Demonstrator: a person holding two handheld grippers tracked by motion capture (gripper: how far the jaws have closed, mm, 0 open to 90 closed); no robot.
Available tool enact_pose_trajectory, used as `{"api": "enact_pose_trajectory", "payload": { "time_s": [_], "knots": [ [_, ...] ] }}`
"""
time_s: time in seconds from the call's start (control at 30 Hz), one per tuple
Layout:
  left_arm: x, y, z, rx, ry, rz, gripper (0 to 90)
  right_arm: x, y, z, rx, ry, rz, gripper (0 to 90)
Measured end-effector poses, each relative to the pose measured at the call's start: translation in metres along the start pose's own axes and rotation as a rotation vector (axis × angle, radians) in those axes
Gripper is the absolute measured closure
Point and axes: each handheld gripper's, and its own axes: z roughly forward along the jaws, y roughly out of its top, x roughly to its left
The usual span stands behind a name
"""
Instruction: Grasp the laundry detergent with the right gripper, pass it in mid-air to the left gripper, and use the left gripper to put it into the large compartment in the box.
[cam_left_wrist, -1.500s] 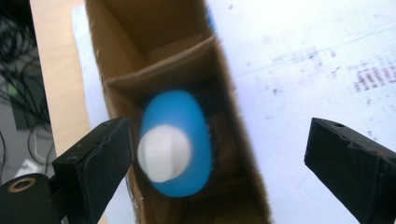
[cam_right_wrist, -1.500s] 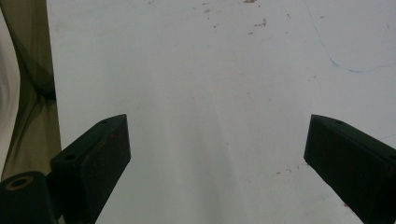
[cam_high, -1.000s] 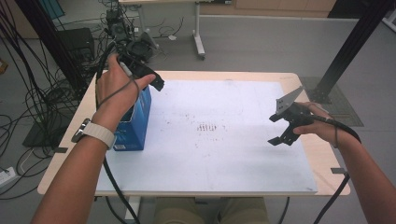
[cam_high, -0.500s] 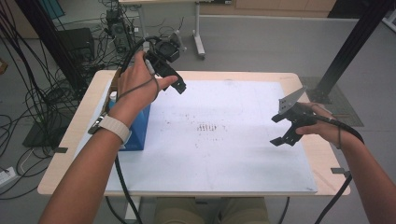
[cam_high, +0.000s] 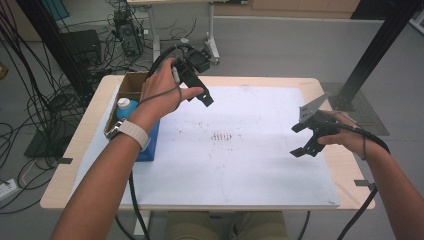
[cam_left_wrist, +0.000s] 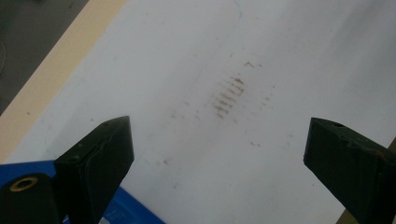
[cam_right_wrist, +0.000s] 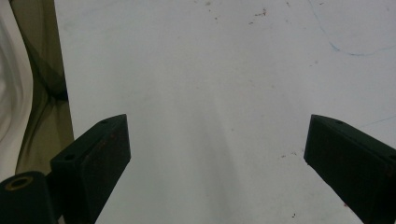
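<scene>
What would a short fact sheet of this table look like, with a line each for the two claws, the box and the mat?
left claw: open, empty, above the mat's far left part, beside the box
right claw: open, empty, over the mat's right edge
box: open cardboard with a blue side, at the table's left
bottle: blue cap, standing in the box
mat: white, with brown marks near the middle

Quick headcount: two grippers, left gripper (cam_high: 200, 90) and right gripper (cam_high: 302, 137), one in each hand, so two hands too. One table (cam_high: 80, 150) with one white sheet (cam_high: 240, 170) on it. One blue box (cam_high: 150, 142), and one bottle (cam_high: 126, 106) with a blue cap inside it. One watch (cam_high: 131, 132).
</scene>
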Motion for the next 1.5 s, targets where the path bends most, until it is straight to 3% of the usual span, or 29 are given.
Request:
{"api": "enact_pose_trajectory", "payload": {
  "time_s": [0.23,0.67,0.87,1.5],
  "knots": [
    [-0.011,0.01,0.01,0.01,-0.039,0.09,9.4,0.0,-0.001,-0.002,-0.001,-0.003,0.007,7.2],
    [-0.027,0.024,0.03,0.033,-0.08,0.186,9.5,0.0,-0.007,-0.005,-0.008,-0.009,0.025,7.1],
    [-0.032,0.028,0.037,0.047,-0.092,0.206,9.6,0.0,-0.01,-0.006,-0.007,-0.011,0.03,7.1],
    [-0.03,0.031,0.042,0.048,-0.091,0.201,10.1,-0.002,-0.01,-0.006,-0.01,-0.013,0.036,6.9]
  ]
}}
